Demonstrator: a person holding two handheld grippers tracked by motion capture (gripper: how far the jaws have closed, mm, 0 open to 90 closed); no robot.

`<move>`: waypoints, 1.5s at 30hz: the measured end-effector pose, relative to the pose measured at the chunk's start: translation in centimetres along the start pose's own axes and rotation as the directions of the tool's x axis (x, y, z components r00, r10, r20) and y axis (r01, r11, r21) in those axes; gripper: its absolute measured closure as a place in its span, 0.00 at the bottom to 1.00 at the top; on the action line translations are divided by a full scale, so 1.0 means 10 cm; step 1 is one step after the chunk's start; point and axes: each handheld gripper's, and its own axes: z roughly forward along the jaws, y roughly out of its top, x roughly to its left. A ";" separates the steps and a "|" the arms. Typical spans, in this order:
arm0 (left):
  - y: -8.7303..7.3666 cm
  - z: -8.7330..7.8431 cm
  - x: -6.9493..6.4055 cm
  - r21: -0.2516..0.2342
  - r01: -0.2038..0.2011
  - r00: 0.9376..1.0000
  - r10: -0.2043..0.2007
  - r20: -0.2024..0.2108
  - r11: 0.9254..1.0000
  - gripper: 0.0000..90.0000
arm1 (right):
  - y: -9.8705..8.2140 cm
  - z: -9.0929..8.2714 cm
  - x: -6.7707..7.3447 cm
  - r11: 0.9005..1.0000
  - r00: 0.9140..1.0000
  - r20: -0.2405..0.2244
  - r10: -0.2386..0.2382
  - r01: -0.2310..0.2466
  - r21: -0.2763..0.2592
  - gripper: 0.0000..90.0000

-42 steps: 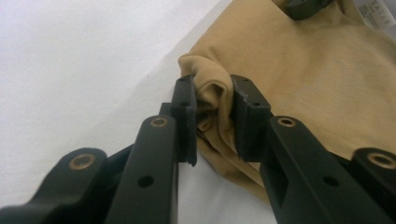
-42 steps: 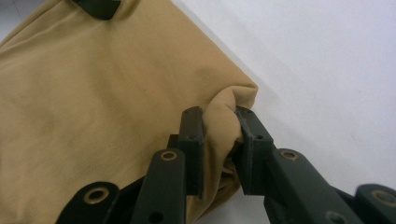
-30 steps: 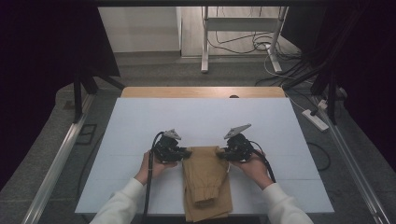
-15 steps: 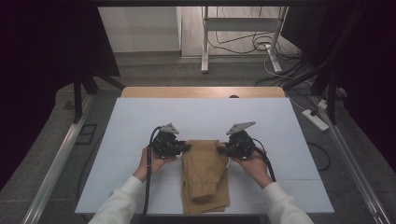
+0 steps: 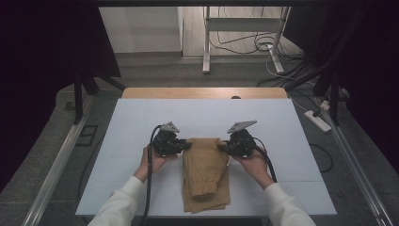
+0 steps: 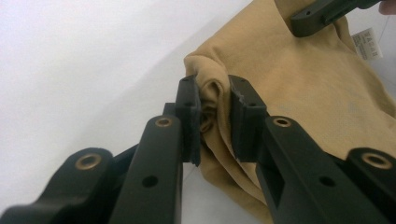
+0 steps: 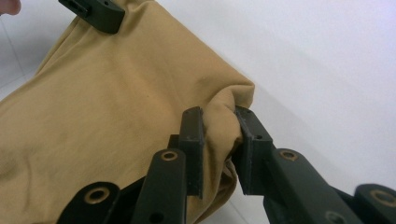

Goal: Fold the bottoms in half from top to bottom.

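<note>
Tan garment (image 5: pixel 205 174) lying folded on white desk (image 5: pixel 141 122), far corners pinched in jaws of left gripper (image 5: pixel 187 146) and right gripper (image 5: pixel 222 147), likely to carry that edge for another fold.

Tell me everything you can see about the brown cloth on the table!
The brown cloth is a tan, soft-looking garment, folded into a long stack of layers with small wrinkles. It lies on the white table, near the person's edge. A small white label sticks out at one side. Its far end is pinched at both corners: the left gripper squeezes a bunched fold of one corner, and the right gripper squeezes the other. The rest rests flat on the table.
</note>
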 end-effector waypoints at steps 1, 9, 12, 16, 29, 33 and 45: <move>0.01 0.00 0.01 -0.005 0.001 1.000 -0.001 -0.001 1.000 0.84 | 0.01 0.01 0.00 1.000 1.000 0.005 0.000 0.000 -0.004 0.83; 0.08 0.05 0.13 -0.020 0.020 1.000 -0.020 0.002 1.000 0.84 | 0.08 0.04 -0.09 1.000 1.000 0.025 -0.003 0.003 -0.024 0.83; 0.11 0.07 0.17 -0.023 0.020 1.000 -0.020 -0.006 1.000 0.84 | 0.10 0.06 -0.13 1.000 0.999 0.036 -0.003 0.004 -0.029 0.83; 0.14 0.09 0.23 -0.025 0.028 1.000 -0.028 -0.008 0.999 0.84 | 0.14 0.08 -0.17 0.999 0.999 0.044 0.003 -0.002 -0.041 0.83; 0.30 0.16 0.44 -0.041 0.022 1.000 -0.023 -0.021 0.999 0.84 | 0.28 0.15 -0.32 0.998 0.996 0.085 -0.004 0.010 -0.066 0.83; 0.37 0.21 0.49 -0.037 0.030 0.999 -0.031 -0.026 0.999 0.84 | 0.31 0.19 -0.37 0.998 0.995 0.098 0.003 0.003 -0.057 0.83; 0.56 0.28 0.60 -0.036 0.027 0.997 -0.029 -0.070 0.999 0.84 | 0.43 0.24 -0.56 0.998 0.992 0.122 0.034 -0.026 -0.061 0.83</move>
